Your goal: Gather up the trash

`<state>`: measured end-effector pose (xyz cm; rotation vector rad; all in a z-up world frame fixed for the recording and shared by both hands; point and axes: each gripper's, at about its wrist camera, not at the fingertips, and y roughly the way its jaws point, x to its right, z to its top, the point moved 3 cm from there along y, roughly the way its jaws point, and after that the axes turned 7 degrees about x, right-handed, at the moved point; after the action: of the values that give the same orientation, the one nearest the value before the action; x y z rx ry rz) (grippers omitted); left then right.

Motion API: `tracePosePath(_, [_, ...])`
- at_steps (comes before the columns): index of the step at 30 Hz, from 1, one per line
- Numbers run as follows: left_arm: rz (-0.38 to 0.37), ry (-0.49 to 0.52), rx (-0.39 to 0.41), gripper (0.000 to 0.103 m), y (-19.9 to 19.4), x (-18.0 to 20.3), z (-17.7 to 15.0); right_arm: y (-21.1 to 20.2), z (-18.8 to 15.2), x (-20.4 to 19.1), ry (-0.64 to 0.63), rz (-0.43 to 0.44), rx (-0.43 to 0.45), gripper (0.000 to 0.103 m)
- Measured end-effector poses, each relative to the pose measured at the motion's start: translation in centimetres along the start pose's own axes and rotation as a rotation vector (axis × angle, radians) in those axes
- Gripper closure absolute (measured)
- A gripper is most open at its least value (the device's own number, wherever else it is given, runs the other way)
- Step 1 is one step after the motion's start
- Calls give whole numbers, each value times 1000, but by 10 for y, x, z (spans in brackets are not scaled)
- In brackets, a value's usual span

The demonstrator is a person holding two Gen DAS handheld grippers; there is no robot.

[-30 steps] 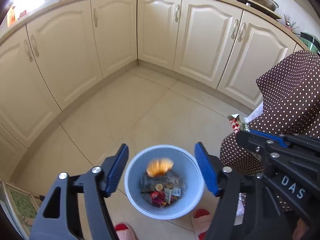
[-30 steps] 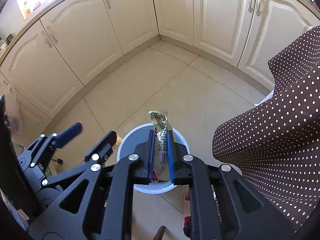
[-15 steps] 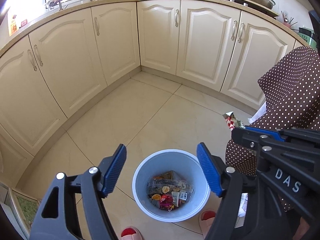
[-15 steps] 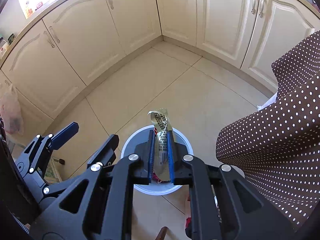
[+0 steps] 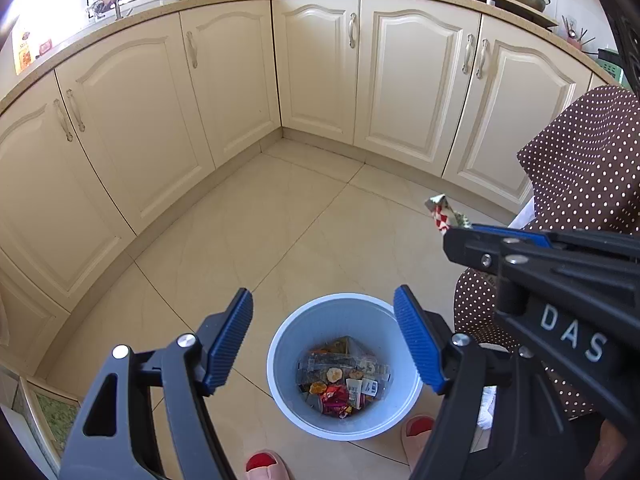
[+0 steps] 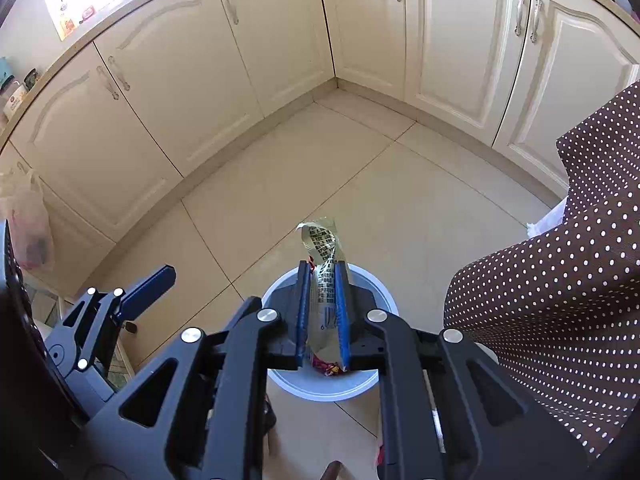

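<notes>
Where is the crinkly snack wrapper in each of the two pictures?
Left wrist view: the wrapper pokes up at the right, from the right gripper.
Right wrist view: the wrapper stands in the lower middle, pinched between the right gripper's blue pads.
Shared landmark: the pale blue bin on the floor.

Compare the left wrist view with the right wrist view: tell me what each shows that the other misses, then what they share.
Only the left wrist view looks down into the bin at the trash piled inside, and shows the open, empty left gripper and red-toed slippers.

Only the right wrist view shows the right gripper shut on the wrapper, with its printed side visible, and a plastic bag hanging at far left.

Both show the bin, wrapper, cream cabinets, tiled floor and polka-dot cloth.
</notes>
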<state>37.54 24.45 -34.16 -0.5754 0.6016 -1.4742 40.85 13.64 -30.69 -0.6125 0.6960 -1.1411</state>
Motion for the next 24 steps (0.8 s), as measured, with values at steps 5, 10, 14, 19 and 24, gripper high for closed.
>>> tracePosePath(5, [-2, 4, -1, 31, 0, 1, 0, 1, 0, 4, 13, 3, -7, 87])
tracePosePath(10, [-4, 17, 10, 31, -6, 5, 0, -8, 3, 8, 26, -18, 29, 53])
tracePosePath(14, [6, 14, 27, 31, -19, 4, 0, -25, 6, 13, 26, -30, 61, 53])
tracePosePath(19, [30, 20, 103, 31, -59, 7, 13, -74, 12, 15, -12, -69, 157, 53])
tracePosePath(24, [32, 9, 208, 27, -129, 19, 33, -159, 17, 18, -44, -111, 307, 48])
